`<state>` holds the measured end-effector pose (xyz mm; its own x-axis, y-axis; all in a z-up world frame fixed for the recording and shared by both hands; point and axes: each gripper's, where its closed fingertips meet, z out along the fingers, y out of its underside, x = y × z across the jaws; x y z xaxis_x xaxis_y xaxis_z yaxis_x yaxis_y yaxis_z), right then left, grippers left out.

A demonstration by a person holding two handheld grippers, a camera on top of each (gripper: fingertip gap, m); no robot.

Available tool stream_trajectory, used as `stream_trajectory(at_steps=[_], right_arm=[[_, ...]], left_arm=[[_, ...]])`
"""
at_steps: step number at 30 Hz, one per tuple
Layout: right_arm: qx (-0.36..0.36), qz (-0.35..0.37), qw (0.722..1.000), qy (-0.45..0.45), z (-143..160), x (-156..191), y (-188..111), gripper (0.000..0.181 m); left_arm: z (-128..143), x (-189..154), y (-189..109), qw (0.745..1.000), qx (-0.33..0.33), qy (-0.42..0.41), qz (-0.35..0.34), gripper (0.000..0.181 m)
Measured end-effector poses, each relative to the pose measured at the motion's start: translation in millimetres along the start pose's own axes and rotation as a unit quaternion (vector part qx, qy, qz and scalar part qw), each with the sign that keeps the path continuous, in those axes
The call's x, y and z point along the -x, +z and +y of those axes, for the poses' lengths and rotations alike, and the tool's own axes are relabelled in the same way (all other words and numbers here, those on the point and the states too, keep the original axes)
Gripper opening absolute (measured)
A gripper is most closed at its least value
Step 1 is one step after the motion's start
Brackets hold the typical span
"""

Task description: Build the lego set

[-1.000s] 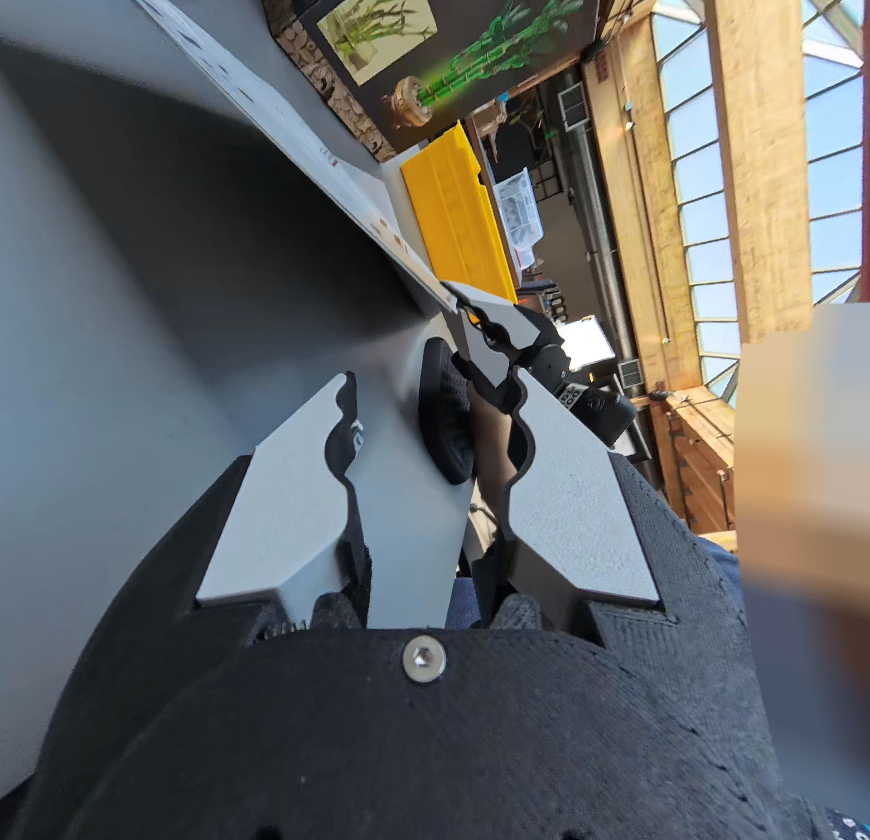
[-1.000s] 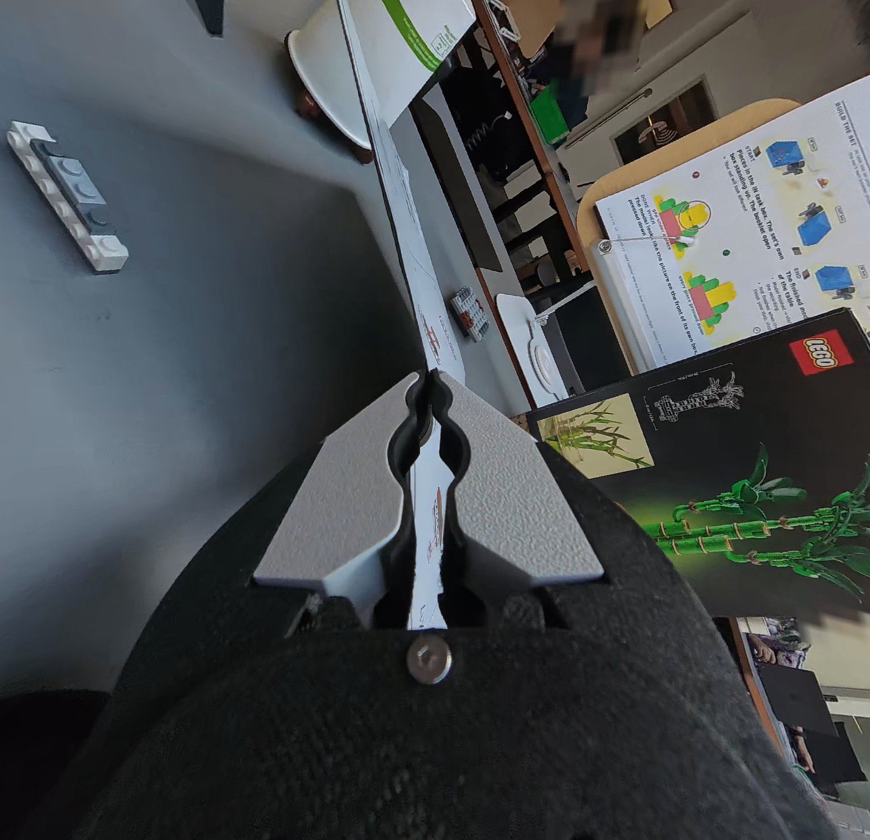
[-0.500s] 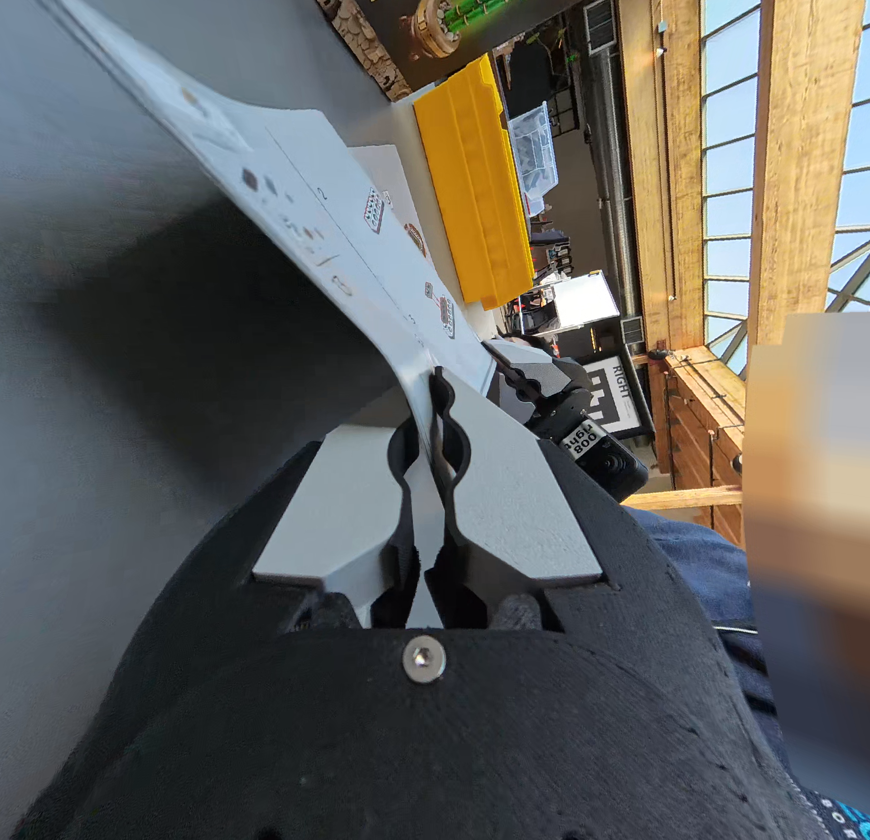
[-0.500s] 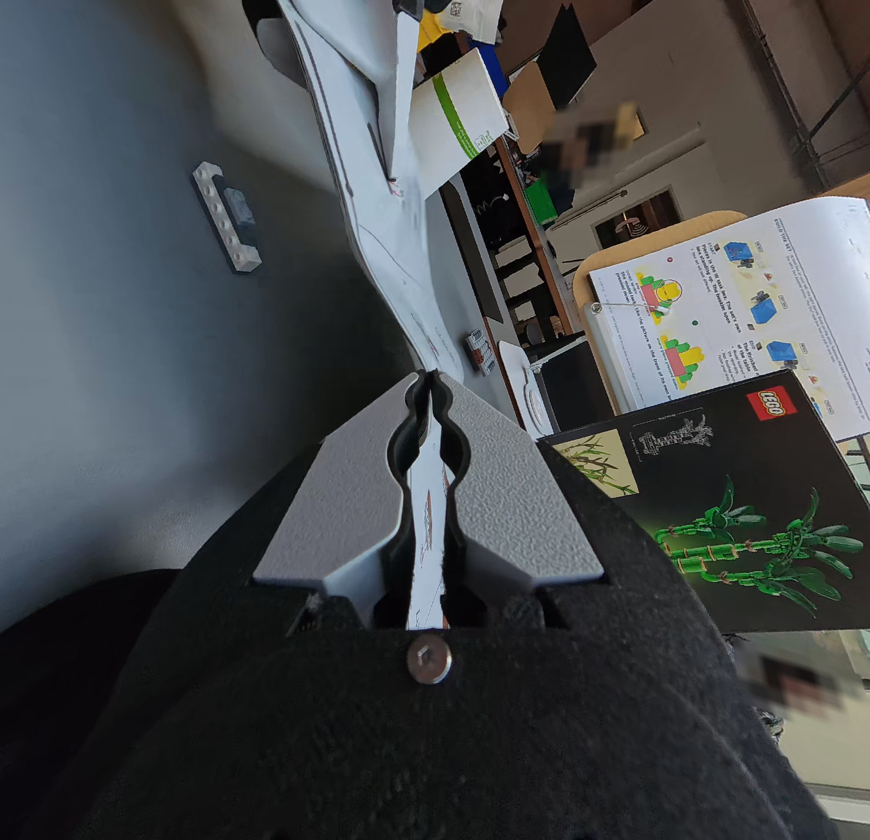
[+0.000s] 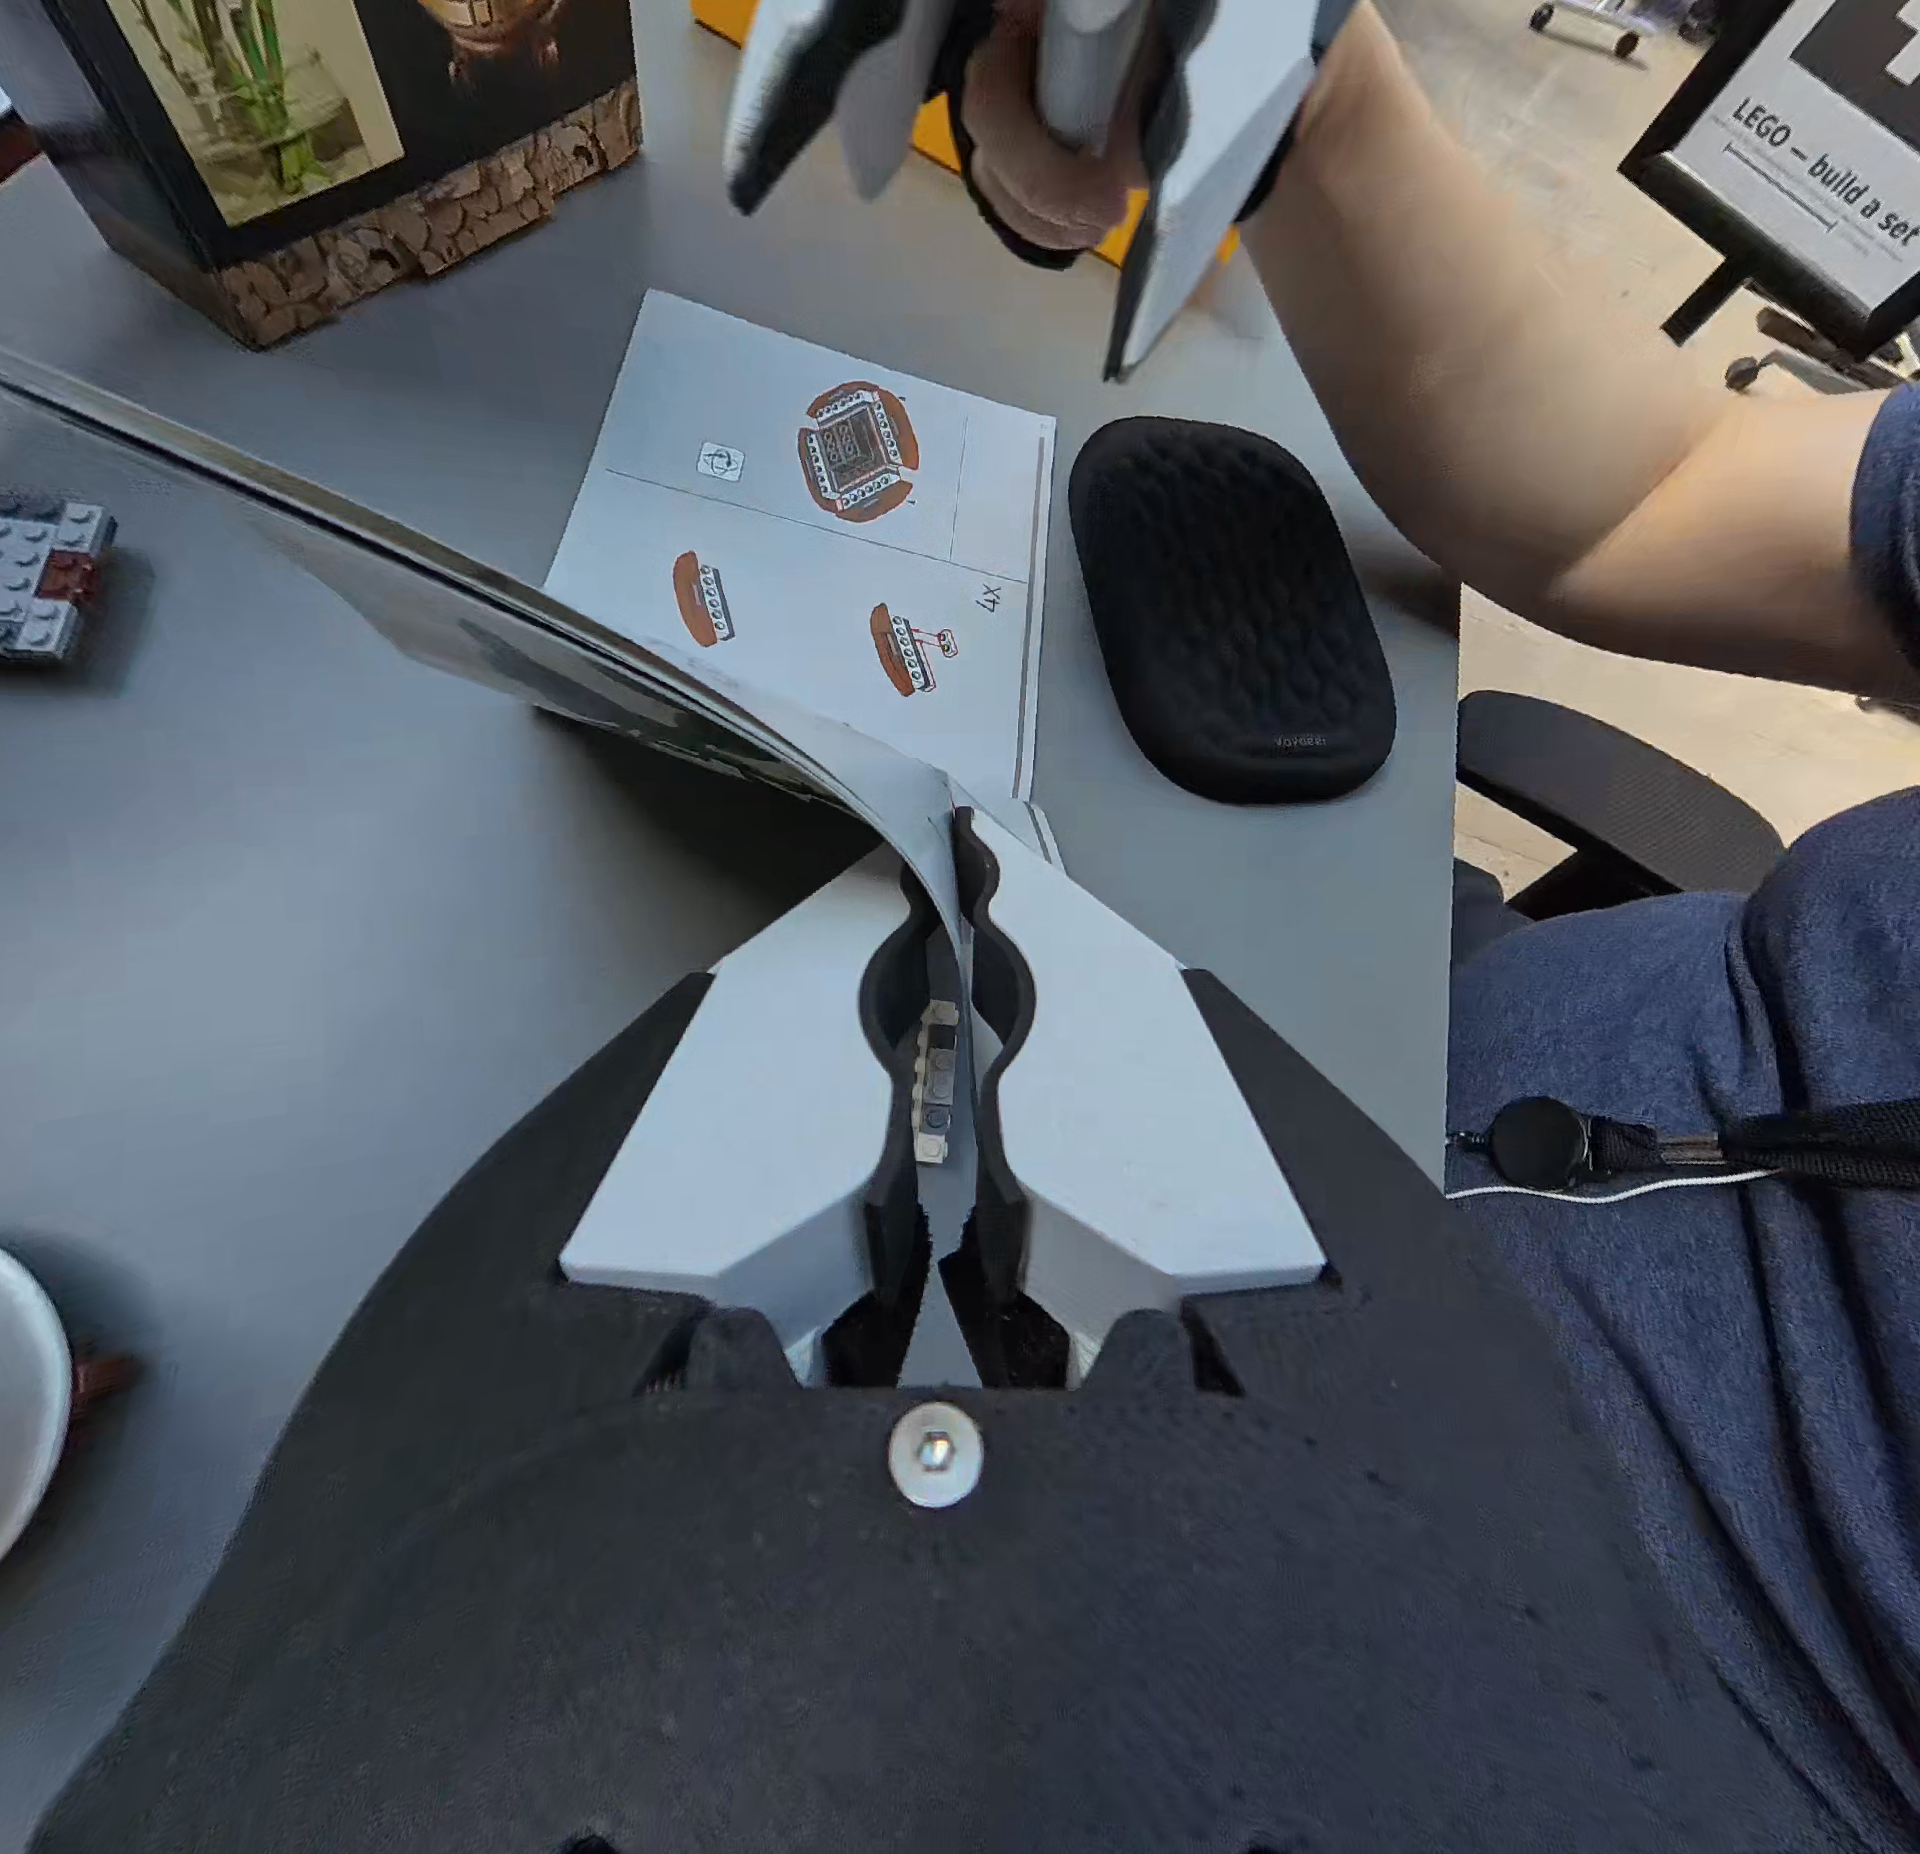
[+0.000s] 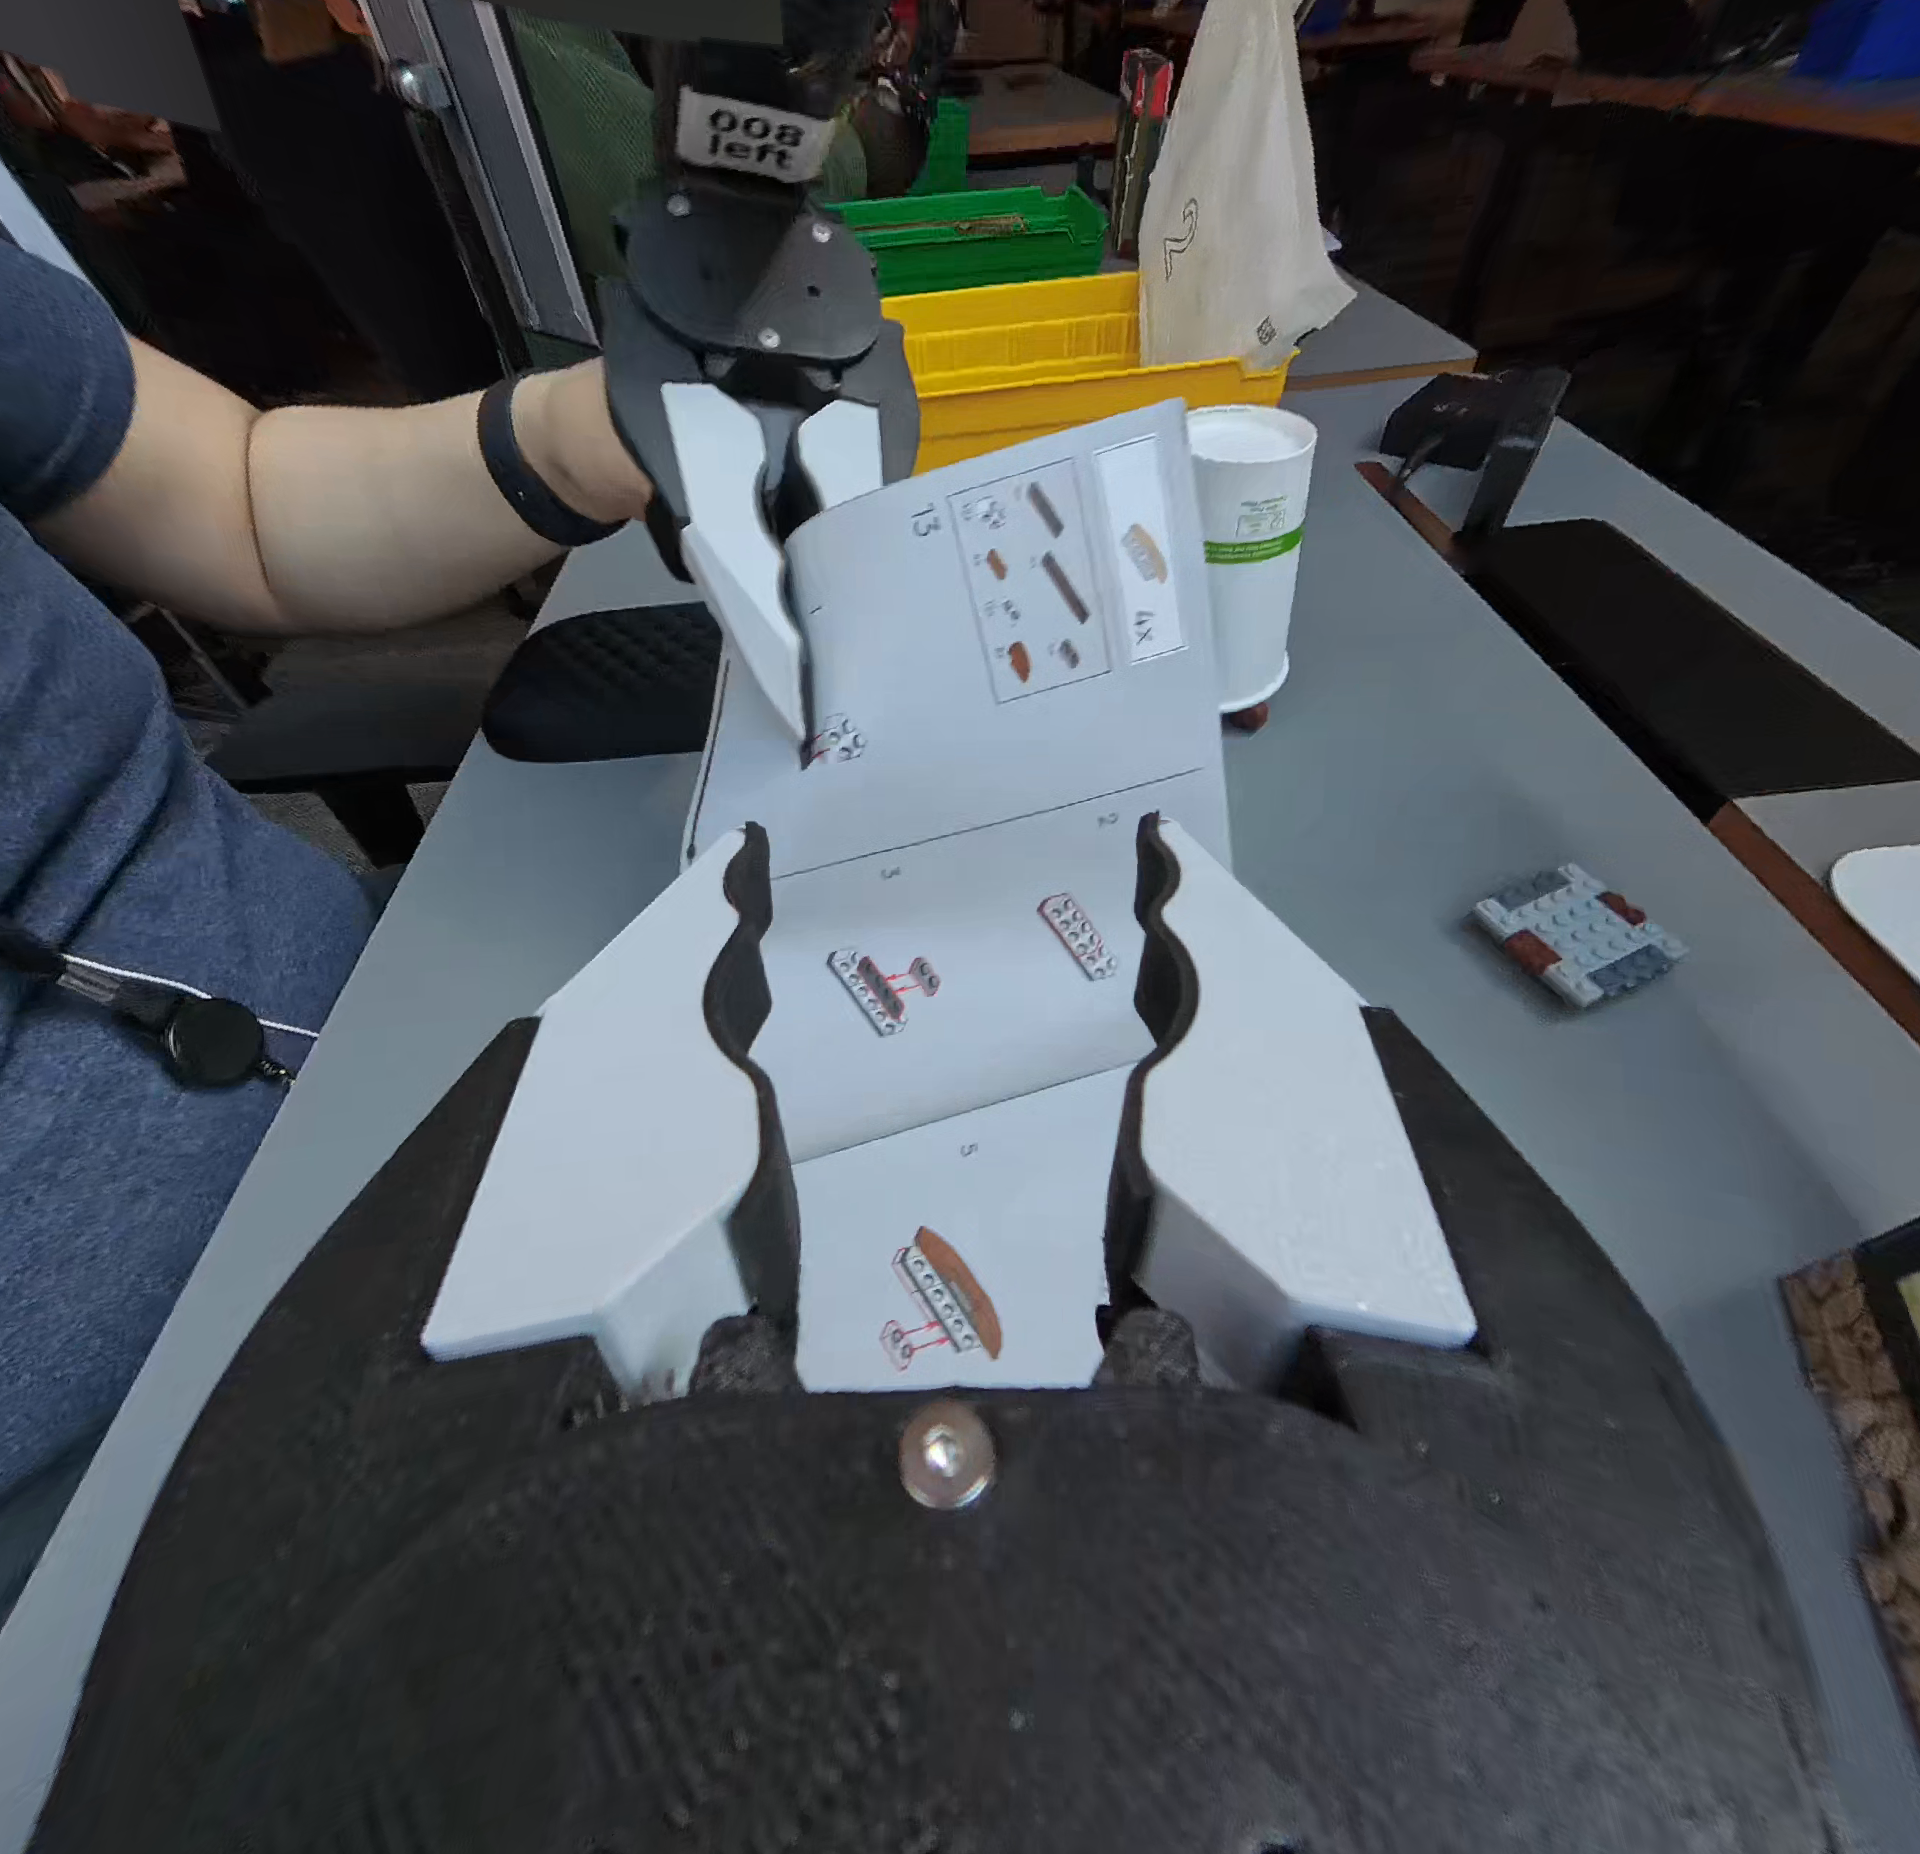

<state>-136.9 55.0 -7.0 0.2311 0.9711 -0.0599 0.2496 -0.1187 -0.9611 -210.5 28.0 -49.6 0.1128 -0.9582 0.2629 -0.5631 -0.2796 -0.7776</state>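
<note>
A grey table (image 6: 1558,1233) carries the work, with a dim workshop of shelves and benches behind it in the right wrist view. The person's blue-clad torso (image 5: 1714,1233) fills the space right of the left gripper. Well ahead of the right gripper, beyond the table edge, sit a yellow bin (image 6: 1039,350) and behind it a green one (image 6: 977,235). The black set box (image 5: 312,90) with a bamboo picture stands far ahead and to the left of the left gripper. The instruction booklet (image 6: 987,765) lies open directly under and ahead of the right gripper (image 6: 945,983), whose jaws stand wide apart with nothing between them, the printed pages showing through the gap. The left gripper (image 5: 961,869) has its jaws pressed together on a lifted page (image 5: 623,651), which curves up and away to its left; in the right wrist view the same gripper (image 6: 805,599) pinches that page's left edge, holding it upright. A black padded rest (image 5: 1231,609) lies ahead and to the right of the left gripper. A white paper cup (image 6: 1252,547) stands behind the raised page, ahead-right of the right gripper. A small grey lego assembly (image 6: 1574,931) with brown pieces rests on the table to the right of the right gripper, well apart from the booklet.
</note>
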Motion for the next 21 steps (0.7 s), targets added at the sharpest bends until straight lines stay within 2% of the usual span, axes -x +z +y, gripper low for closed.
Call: stream_trajectory(at_steps=[2,4,6,10,12,13,14,17,21], right_arm=[[-0.010,-0.048,0.999,-0.003,-15.0,-19.6,8.0,0.071],[0.000,-0.117,0.993,0.003,-20.3,-26.1,19.3,0.072],[0.004,-0.154,0.988,0.007,-25.1,-37.0,34.9,0.073],[0.006,-0.287,0.957,0.043,-34.9,-27.6,58.7,0.075],[0.003,-0.355,0.932,0.068,-36.1,-19.6,60.1,0.065],[-0.003,-0.370,0.926,0.075,-37.3,-20.8,61.6,0.053],[-0.012,-0.378,0.922,0.077,-39.5,-22.2,60.8,0.034],[-0.063,-0.370,0.926,0.041,-50.1,-21.8,45.3,0.011],[-0.047,-0.284,0.956,0.057,-60.3,-32.8,26.8,0.005]], left_arm=[[-8.9,-5.8,-0.3,0.999,0.013,0.029,0.000,0.000],[-15.7,-14.5,-2.2,0.997,0.023,0.067,0.002,0.000],[-19.3,-23.2,-5.4,0.994,0.034,0.108,0.002,0.000],[-21.3,-29.3,-13.1,0.983,0.058,0.172,-0.009,0.000],[-23.1,-26.9,-18.1,0.981,0.066,0.185,-0.010,0.000],[-24.2,-25.0,-20.7,0.980,0.068,0.187,-0.006,0.000],[-25.2,-24.0,-23.5,0.980,0.069,0.186,0.003,0.000],[-28.1,-14.8,-32.5,0.986,0.067,0.147,0.031,0.000],[-41.7,11.1,-45.3,0.995,0.033,0.080,0.041,0.000]])
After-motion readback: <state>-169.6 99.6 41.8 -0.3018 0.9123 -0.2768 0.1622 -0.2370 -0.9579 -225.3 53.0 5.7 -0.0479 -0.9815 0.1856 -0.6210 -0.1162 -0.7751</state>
